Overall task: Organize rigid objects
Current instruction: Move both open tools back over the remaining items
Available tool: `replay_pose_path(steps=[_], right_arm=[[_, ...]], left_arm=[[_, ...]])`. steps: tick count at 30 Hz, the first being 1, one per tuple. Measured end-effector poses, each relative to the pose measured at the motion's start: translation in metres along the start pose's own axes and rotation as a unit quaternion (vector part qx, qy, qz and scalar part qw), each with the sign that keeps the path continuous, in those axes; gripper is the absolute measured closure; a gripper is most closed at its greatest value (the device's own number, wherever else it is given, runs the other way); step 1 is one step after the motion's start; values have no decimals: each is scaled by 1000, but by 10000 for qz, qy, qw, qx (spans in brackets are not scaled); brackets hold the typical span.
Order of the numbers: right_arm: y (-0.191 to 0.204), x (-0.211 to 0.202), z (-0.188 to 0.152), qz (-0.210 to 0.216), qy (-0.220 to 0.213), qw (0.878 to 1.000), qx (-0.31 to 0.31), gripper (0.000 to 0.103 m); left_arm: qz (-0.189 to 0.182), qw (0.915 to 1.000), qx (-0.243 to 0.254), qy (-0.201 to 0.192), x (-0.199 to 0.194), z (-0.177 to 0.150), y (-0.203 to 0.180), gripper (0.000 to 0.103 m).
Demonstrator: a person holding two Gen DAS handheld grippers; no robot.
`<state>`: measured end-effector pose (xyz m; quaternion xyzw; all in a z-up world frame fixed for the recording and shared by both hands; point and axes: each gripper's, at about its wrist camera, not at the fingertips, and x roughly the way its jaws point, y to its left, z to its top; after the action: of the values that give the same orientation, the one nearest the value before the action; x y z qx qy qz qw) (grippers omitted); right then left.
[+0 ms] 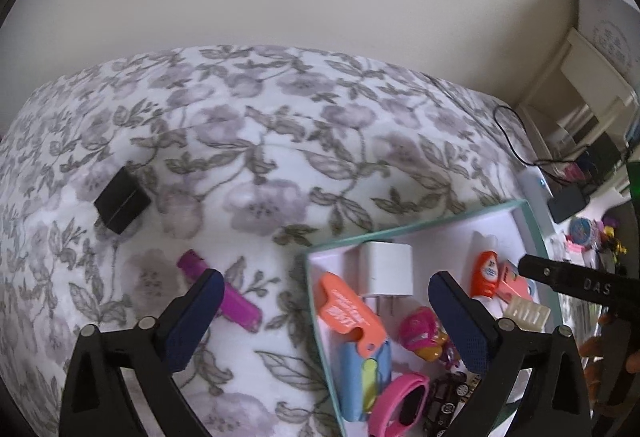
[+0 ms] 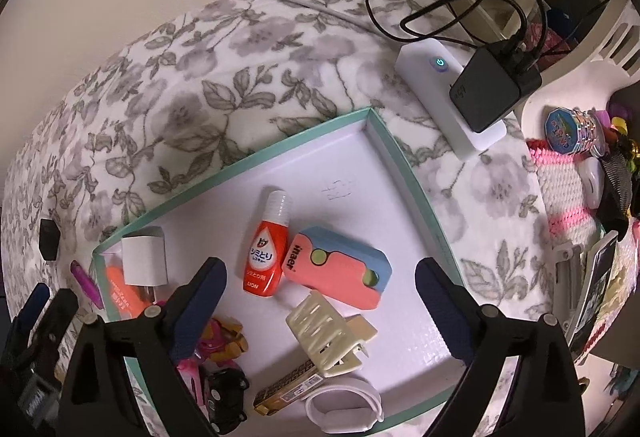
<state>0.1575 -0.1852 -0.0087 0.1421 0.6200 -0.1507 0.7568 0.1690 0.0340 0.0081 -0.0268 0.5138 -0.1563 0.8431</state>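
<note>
A shallow teal-rimmed box lid (image 2: 412, 173) (image 1: 532, 221) lies on the flowered bedcover and holds several small items: a white charger (image 1: 384, 271) (image 2: 144, 257), an orange bottle (image 2: 266, 259) (image 1: 486, 273), a pink-and-blue case (image 2: 340, 273), a cream hair clip (image 2: 324, 333), a toy car (image 2: 226, 393), and a white band (image 2: 344, 409). Outside it lie a purple stick (image 1: 236, 305) (image 2: 86, 283) and a black cube (image 1: 122, 201) (image 2: 49, 239). My left gripper (image 1: 326, 313) is open, straddling the lid's left rim. My right gripper (image 2: 320, 297) is open above the lid's contents.
A white power bank (image 2: 444, 97) with a black adapter (image 2: 488, 89) and looped cable sits beyond the lid's far right corner. Cluttered shelves and a pink knitted piece (image 2: 560, 189) lie to the right. The bedcover (image 1: 260, 141) stretches left to a plain wall.
</note>
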Motion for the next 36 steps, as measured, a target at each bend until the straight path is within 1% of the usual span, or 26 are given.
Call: replay_pose_path(steps=[5,9,13,19,24,30,34,36], right_arm=[[6,-5,-2,-11,-60,10000,-42,7],[18,-9,-1,29,-77,9999,-141,7],[36,-18,1,141,-167,9995,-210,7],[86,-25,-1,274,-207,9981,-517,7],[140,-26,-16,442,-186,9952,-853,7],[201,-23,-36,671,-126,9918,-1080,7],[234,-17,-46,805,-33,9915,-1022,7],[247,-14,-51,780,-19,9922,-973,7]], left_arm=[[59,9998,-191,-33,-3,2,16,0],[138,9990,-418,-64,-7,5,39,0],[451,9969,-629,-163,-18,8,70,0],[1123,9894,-897,-213,-35,7,125,0],[1469,9807,-1271,-201,-45,0,174,0],[1743,9703,-1669,-142,-52,-13,224,0],[1885,9653,-1803,-150,-59,-19,247,0],[1907,9633,-1882,-159,-62,-22,257,0]])
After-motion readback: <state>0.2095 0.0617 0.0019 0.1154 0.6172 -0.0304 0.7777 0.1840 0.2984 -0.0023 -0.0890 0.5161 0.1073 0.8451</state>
